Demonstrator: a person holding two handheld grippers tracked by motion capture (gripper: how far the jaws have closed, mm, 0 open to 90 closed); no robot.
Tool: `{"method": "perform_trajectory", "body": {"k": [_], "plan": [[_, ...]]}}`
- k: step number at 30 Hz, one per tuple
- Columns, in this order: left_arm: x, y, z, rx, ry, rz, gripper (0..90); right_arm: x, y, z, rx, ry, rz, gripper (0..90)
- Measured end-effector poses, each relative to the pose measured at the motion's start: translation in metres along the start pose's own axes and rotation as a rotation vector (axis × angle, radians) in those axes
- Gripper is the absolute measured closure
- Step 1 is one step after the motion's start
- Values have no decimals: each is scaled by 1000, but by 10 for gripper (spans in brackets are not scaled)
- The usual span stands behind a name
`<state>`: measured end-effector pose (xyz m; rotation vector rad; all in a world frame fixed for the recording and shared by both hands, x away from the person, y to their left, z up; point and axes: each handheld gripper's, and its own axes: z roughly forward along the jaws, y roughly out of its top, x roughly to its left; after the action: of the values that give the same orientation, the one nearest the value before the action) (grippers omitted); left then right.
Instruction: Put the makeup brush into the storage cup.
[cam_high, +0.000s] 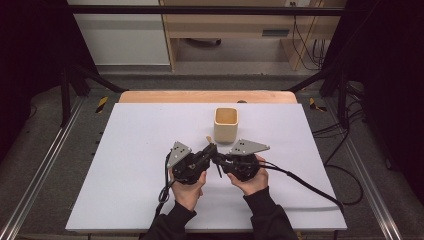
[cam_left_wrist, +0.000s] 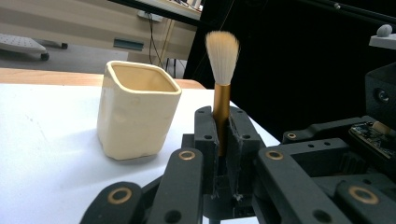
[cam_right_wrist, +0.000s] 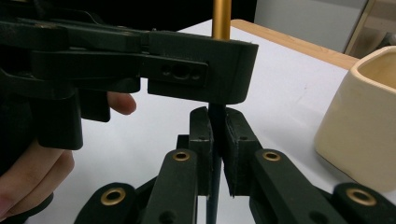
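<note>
Left gripper (cam_left_wrist: 222, 140): jaws clamped on the gold ferrule of a brush (cam_left_wrist: 222, 65) – pale bristle tuft upright above the pads in its own view
Right gripper (cam_right_wrist: 217, 140): jaws closed on the brush's dark handle, just below the left gripper's jaws; no gap at the pads
Both grippers, high view: meeting tip to tip near table centre, left (cam_high: 212, 150) and right (cam_high: 218, 159), a hand behind each
Brush: held off the table between the two grips – ferrule in the left, handle in the right
Cup (cam_high: 226, 124): cream, square-mouthed, upright on the white table (cam_high: 125, 150), just beyond the grippers, not touching the brush
</note>
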<state>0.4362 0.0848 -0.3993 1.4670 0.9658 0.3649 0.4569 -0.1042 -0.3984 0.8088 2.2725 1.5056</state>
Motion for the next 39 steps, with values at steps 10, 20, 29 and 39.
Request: {"method": "perform_trajectory", "body": {"k": [10, 20, 29, 39], "plan": [[9, 8, -8, 1, -15, 22, 637, -2, 1, 1, -15, -7, 18, 839], [35, 24, -32, 20, -3, 93, 420, -5, 2, 1, -21, -32, 11, 838], [60, 22, -50, 72, 26, 137, 313, -6, 6, -2, -51, -45, 21, 838], [90, 11, -69, 153, 89, 184, 206, -12, 14, -13, -108, -72, 27, 838]]}}
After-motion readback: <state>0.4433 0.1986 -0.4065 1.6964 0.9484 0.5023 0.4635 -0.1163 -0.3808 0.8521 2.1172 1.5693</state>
